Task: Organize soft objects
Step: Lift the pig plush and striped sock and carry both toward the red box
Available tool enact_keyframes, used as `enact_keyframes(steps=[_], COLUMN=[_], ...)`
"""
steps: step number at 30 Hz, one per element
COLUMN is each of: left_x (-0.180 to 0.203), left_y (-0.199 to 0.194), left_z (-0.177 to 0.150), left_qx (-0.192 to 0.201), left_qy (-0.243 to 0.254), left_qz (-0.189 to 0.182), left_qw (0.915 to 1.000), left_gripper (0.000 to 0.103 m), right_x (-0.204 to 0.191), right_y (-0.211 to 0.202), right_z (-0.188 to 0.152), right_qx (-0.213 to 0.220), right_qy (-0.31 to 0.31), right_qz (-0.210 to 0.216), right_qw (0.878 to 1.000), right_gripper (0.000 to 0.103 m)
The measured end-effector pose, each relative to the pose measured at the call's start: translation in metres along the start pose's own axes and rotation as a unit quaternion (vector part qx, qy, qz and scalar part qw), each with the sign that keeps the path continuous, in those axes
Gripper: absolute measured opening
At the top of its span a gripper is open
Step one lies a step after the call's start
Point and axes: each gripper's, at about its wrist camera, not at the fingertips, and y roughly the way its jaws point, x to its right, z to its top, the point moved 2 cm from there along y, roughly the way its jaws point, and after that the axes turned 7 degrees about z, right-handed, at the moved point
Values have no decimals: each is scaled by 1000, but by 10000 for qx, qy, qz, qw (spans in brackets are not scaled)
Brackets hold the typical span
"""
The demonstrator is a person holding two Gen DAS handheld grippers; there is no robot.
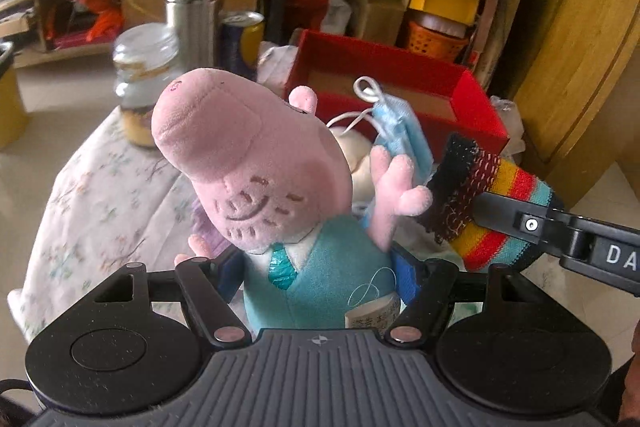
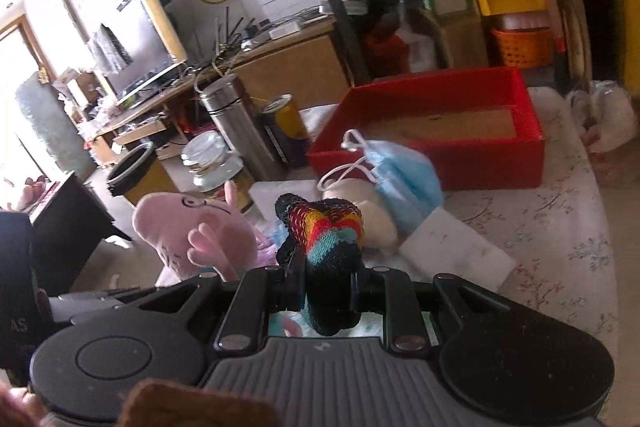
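As the left gripper (image 1: 316,275) pinched the pink pig plush (image 1: 256,163) by its teal-suited body between both fingers, the toy stood upright directly ahead of that gripper, its head filling the middle of the left wrist view. The right gripper (image 2: 326,287) was clamped on a rainbow-striped sock (image 2: 324,231), which stuck up between its fingers; in the left wrist view that sock (image 1: 492,203) sat just right of the pig's raised arm. Beyond both grippers lay a cream soft object (image 2: 376,211), partly covered by a blue face mask (image 2: 404,183) with white ear loops. A white folded cloth (image 2: 456,247) lay beneath and to the right of these, ahead of the right gripper. All rested on a table with a floral tablecloth (image 2: 560,227). Further ahead stood a red box (image 2: 440,151), open-topped, its brown floor showing; the mask's upper edge overlapped its near wall in both views. To the left of the box, ahead of the left gripper, stood a glass jar (image 1: 144,75), a steel flask (image 1: 194,11) and a blue-and-yellow can (image 1: 242,39). Farthest back were an orange basket (image 2: 520,47), dark shelving (image 2: 344,27) and a wooden counter (image 2: 280,67).
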Motion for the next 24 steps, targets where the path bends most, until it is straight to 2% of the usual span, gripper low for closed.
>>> enact_keyframes(steps=[14,24], left_x=[29,35], left_y=[5,-1], left_z=[43,74], left_qx=[557,968], left_qy=[482,446], left_qz=[-186,-178], left_qw=[9971,9941], left_gripper=[71,71], right_x=[10,16], right_y=[0,3], right_z=[35,62], right_qx=[426,636], right_qy=[-118,-94], right_qz=[-331,-422], right_qw=[9985,9970], right_gripper=[0,0])
